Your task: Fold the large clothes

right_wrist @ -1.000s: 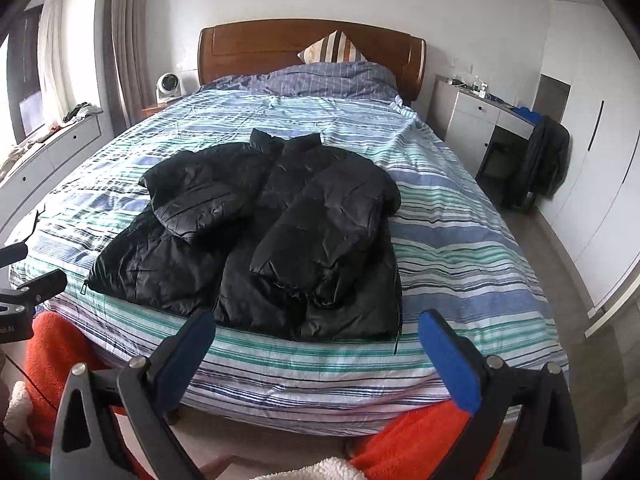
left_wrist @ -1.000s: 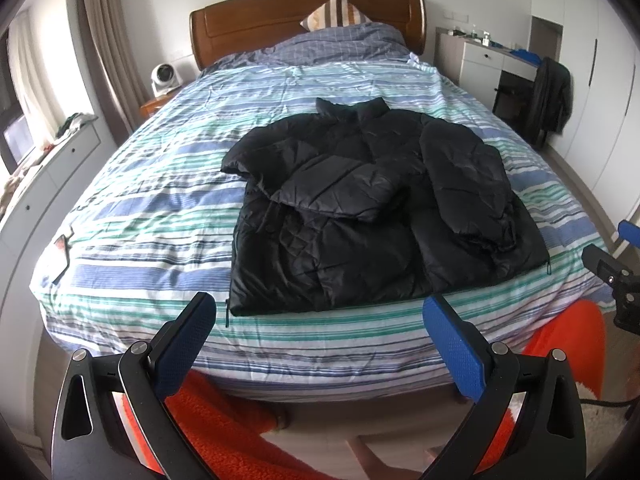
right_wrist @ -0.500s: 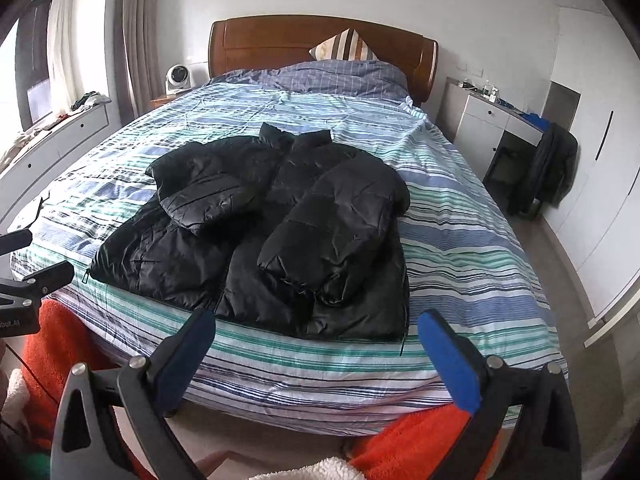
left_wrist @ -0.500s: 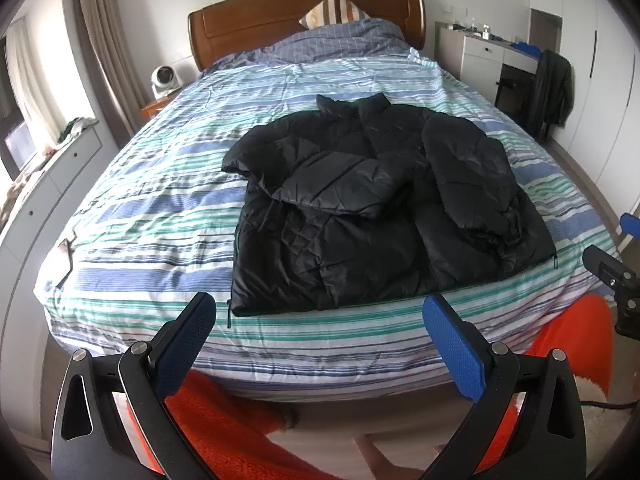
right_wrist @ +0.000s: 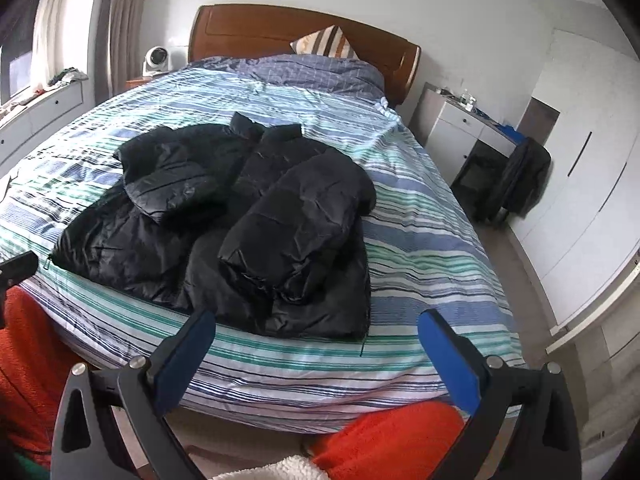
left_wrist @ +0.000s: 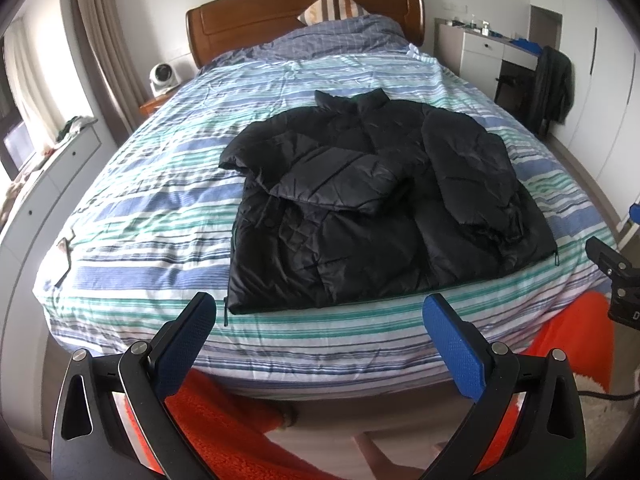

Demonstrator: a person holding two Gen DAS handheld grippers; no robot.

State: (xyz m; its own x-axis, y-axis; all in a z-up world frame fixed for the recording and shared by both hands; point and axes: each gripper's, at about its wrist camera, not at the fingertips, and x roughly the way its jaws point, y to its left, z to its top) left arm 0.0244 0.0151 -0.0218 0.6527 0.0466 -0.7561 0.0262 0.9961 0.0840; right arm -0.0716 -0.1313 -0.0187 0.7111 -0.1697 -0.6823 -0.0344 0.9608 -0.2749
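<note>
A black puffer jacket [left_wrist: 372, 208] lies on the striped bed cover [left_wrist: 152, 208], collar toward the headboard, both sleeves folded in over its front, hem near the bed's foot. In the right wrist view the jacket [right_wrist: 248, 216] sits left of centre. My left gripper [left_wrist: 320, 332] is open, hovering off the bed's foot edge below the hem, nothing between its blue pads. My right gripper [right_wrist: 316, 344] is open too, short of the hem's right corner, holding nothing. The right gripper's black body [left_wrist: 612, 276] shows at the left wrist view's right edge.
The wooden headboard [left_wrist: 304, 12] and pillows are at the far end. A white desk [right_wrist: 464, 132] and a chair with a dark garment [right_wrist: 524, 176] stand right of the bed. White drawers [left_wrist: 48, 176] run along the left. The person's orange clothing [right_wrist: 384, 436] is below the grippers.
Both grippers have edged forward and tilted, the right wrist view swinging so the jacket sits lower and more to the left. The jacket has not moved. Both stay open.
</note>
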